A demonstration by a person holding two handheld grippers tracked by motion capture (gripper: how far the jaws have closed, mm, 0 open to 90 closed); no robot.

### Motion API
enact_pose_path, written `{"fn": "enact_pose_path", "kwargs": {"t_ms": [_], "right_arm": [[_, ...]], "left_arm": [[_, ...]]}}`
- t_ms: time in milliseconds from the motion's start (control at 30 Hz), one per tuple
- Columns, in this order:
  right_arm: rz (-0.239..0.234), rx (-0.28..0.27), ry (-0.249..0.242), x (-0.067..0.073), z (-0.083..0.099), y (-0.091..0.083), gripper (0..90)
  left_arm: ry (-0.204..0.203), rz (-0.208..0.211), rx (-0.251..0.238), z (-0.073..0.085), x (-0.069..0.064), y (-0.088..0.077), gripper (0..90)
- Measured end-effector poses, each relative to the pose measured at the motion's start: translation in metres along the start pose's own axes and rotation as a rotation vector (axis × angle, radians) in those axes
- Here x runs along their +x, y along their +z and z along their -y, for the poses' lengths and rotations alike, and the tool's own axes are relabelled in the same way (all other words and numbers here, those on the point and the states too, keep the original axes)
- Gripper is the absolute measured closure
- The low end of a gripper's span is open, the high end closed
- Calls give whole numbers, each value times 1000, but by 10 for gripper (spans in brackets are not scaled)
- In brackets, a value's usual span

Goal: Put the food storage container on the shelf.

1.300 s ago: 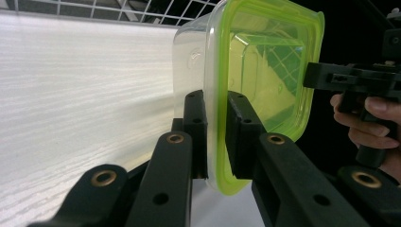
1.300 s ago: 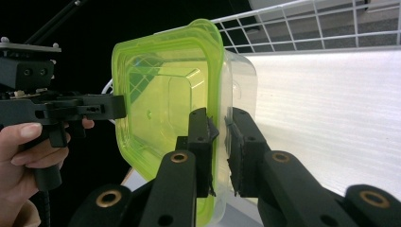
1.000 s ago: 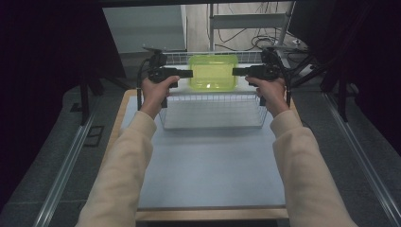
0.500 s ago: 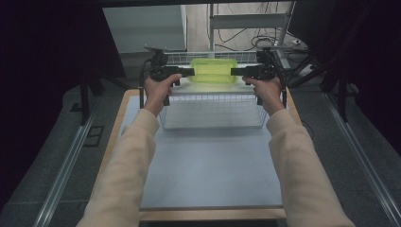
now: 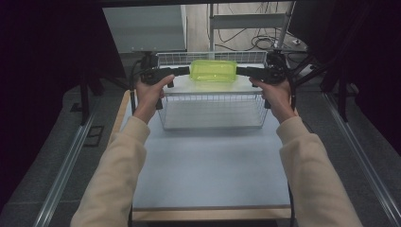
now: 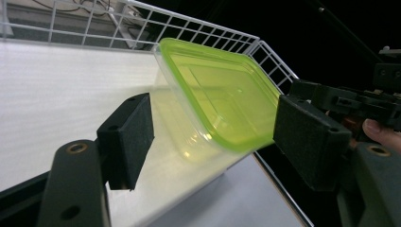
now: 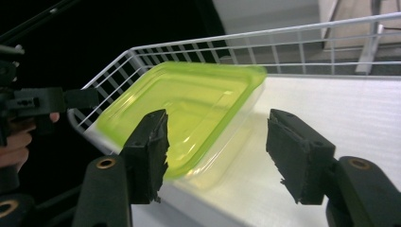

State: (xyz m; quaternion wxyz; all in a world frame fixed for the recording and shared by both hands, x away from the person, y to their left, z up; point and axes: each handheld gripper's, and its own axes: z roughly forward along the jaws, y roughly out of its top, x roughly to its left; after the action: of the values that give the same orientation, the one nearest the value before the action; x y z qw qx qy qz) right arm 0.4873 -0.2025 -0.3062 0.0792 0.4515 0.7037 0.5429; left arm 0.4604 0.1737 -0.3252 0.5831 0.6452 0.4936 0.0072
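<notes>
A translucent lime-green plastic container (image 5: 213,70) lies on the white top shelf (image 5: 213,86) of a wire rack, at the back of it. My left gripper (image 5: 182,72) stands at its left end and my right gripper (image 5: 243,72) at its right end, both pointing inward. In the left gripper view the jaws (image 6: 215,123) have just been opening; the container's (image 6: 222,94) end lies between the pads without being pressed. In the right gripper view the jaws (image 7: 217,127) have likewise just been opening, with the container's (image 7: 189,104) near corner between them, untouched.
The white wire rack (image 5: 213,98) stands at the far end of a pale blue table top (image 5: 213,165), with a low wire rail (image 5: 213,56) behind the container. Dark stands and cables surround the table. Each gripper view shows the other gripper (image 6: 359,101) (image 7: 47,101) beyond the container.
Both grippers' jaws have opened off the container's ends and the hands have drawn slightly apart. The container, earlier gripped between them, now lies flat on the shelf.
</notes>
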Motion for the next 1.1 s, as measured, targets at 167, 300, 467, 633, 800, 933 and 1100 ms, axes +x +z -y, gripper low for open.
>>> {"fn": "enact_pose_path", "kwargs": {"t_ms": [167, 300, 467, 633, 800, 933, 1100], "right_arm": [[-30, 19, -87, 13, 14, -22, 359], [-65, 32, -134, 23, 36, -37, 337], [-99, 39, -189, 32, 74, -55, 312], [-124, 44, -237, 34, 118, -71, 296], [-131, 56, -254, 32, 159, -80, 283], [-131, 76, -260, 30, 188, -82, 278], [-137, 100, -258, 27, 210, -79, 274]], "left_arm": [[49, 21, -7, 23, -18, -27, 270], [89, 48, 5, 49, -30, -43, 269], [135, 79, 53, 91, -41, -60, 263], [149, 95, 70, 132, -45, -66, 266], [179, 71, 87, 169, -41, -69, 269], [185, 57, 113, 194, -37, -67, 271], [188, 42, 148, 210, -33, -63, 271]]}}
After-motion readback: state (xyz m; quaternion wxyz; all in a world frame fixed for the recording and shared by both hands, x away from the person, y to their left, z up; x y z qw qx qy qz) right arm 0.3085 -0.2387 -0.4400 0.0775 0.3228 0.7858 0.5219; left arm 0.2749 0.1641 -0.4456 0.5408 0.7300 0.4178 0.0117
